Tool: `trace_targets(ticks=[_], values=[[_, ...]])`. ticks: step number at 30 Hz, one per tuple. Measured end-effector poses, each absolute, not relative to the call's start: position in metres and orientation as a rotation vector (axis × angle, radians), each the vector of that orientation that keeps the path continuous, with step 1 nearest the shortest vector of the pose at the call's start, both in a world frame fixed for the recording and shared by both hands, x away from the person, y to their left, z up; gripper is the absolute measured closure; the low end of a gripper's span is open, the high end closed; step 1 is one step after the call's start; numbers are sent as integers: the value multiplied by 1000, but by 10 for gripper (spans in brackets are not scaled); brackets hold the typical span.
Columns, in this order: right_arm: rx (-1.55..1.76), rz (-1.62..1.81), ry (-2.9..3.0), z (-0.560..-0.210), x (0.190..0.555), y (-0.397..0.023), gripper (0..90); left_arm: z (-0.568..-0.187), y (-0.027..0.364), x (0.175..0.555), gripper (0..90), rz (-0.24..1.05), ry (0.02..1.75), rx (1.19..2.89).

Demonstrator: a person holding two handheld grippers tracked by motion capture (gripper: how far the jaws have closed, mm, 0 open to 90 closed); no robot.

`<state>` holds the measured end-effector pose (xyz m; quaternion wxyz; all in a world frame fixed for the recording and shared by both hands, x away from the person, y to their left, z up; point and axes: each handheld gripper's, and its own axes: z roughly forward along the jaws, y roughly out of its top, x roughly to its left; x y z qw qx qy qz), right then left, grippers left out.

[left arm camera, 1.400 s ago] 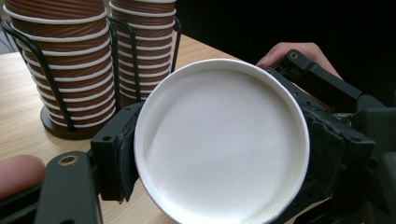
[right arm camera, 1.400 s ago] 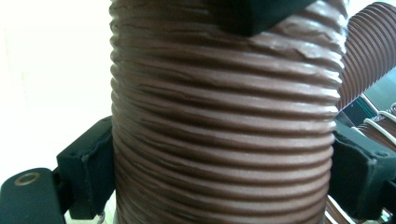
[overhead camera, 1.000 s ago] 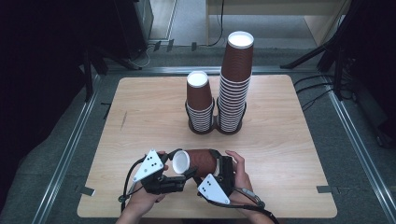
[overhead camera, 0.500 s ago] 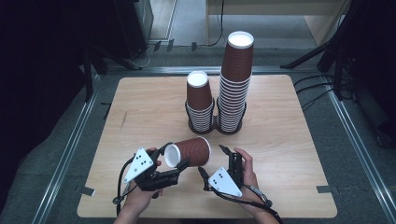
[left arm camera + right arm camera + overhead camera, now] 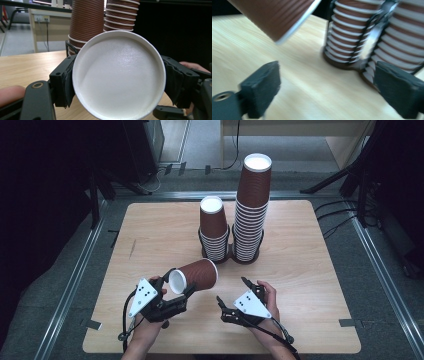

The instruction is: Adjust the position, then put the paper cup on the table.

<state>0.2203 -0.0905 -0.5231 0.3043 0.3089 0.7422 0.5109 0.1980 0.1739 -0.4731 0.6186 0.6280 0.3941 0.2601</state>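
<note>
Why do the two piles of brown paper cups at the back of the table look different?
The right stack of brown ribbed paper cups stands much taller than the left stack of brown ribbed paper cups. The right stack shows many more white rims, so it holds more cups. Both stand upside down, side by side, each in a black ring holder on the wooden table.

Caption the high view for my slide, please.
Left tool holds a brown paper cup sideways; right tool open.
</note>
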Motion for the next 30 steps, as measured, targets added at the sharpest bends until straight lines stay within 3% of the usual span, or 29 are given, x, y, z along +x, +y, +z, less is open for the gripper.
trace_targets(ticks=[8, 11, 30], values=[[919, 1375, 1966, -517, 218, -88, 135, -473, 177, 199, 228, 608, 909, 1432], [1036, 1416, 1943, -512, 219, -84, 1, -474, 179, 200, 228, 616, 920, 1424], [1558, 1869, 1730, -501, 214, -82, 0, -479, 179, 203, 227, 606, 933, 1340]])
